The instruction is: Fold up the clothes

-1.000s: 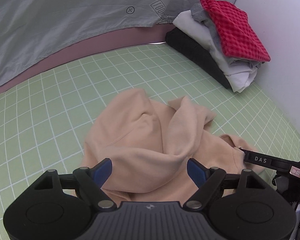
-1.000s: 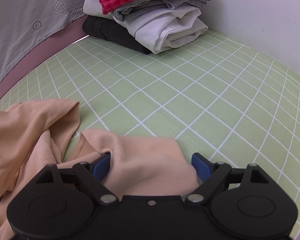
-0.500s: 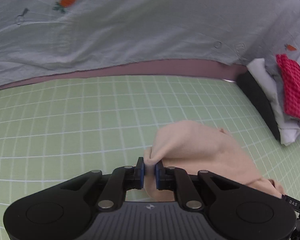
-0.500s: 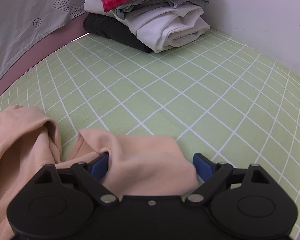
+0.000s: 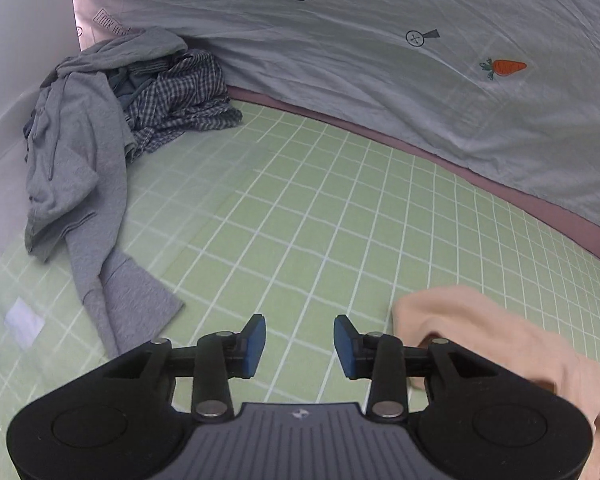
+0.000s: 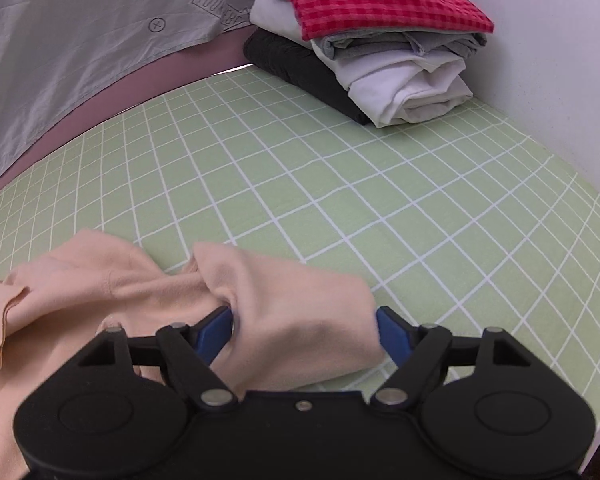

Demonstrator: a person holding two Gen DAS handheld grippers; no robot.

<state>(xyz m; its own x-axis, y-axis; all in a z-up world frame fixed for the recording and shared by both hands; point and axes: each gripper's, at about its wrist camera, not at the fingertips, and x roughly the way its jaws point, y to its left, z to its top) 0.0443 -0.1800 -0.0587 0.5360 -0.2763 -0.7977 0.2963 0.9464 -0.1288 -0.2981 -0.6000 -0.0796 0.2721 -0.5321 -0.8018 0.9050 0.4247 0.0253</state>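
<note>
Lying on the green checked sheet, your peach garment runs crumpled from the left edge of the right wrist view to a cuff-like end between the right gripper and its spread fingers; its lower part is cut off. Your left gripper is parted over bare sheet, the garment just right. Its overall shape is hard to make out.
</note>
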